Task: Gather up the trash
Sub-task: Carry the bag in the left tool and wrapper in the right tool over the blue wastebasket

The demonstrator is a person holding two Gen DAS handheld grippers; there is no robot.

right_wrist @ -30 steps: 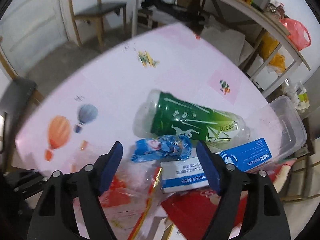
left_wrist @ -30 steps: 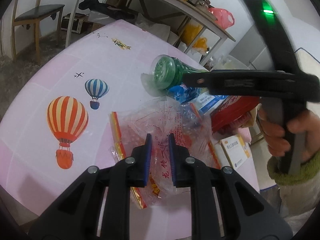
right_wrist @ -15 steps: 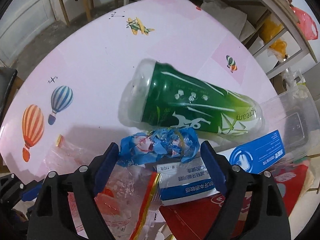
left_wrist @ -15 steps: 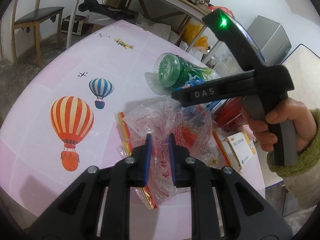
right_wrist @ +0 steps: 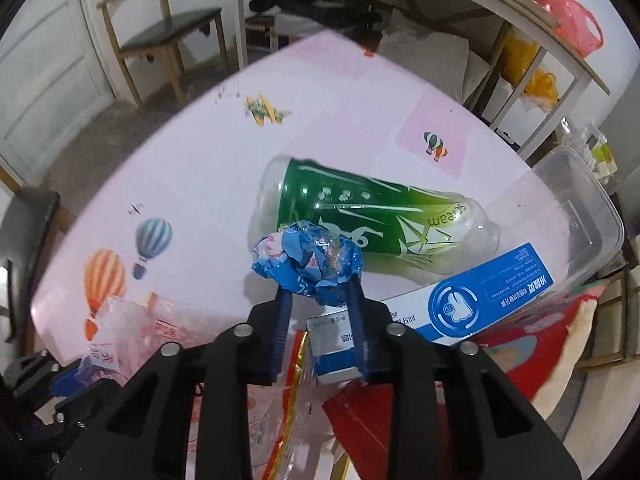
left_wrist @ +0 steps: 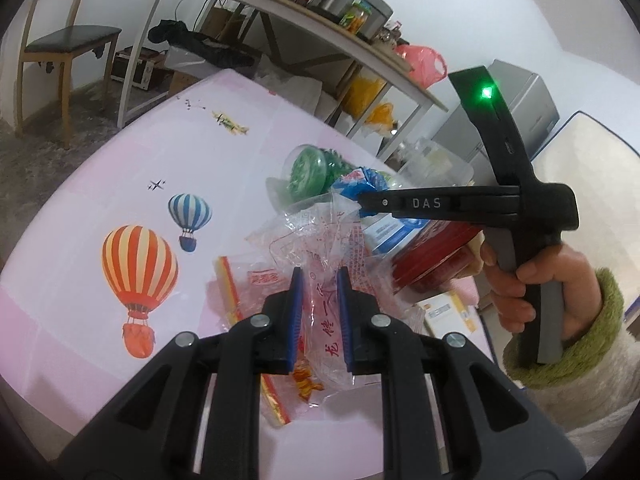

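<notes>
Two grippers, left (left_wrist: pixel 318 280) pinching crinkly clear bag (left_wrist: pixel 320 240), right (right_wrist: pixel 319 294) just clamped on crumpled blue wrapper (right_wrist: pixel 306 260)

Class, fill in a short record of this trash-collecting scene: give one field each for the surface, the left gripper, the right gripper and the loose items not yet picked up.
Surface: pink tablecloth printed with balloons
Left gripper: jaws shut on a clear plastic bag
Right gripper: jaws have just been closing, now shut on a crumpled blue wrapper
Loose items: green bottle lying on its side, blue-and-white box, clear plastic tub
</notes>
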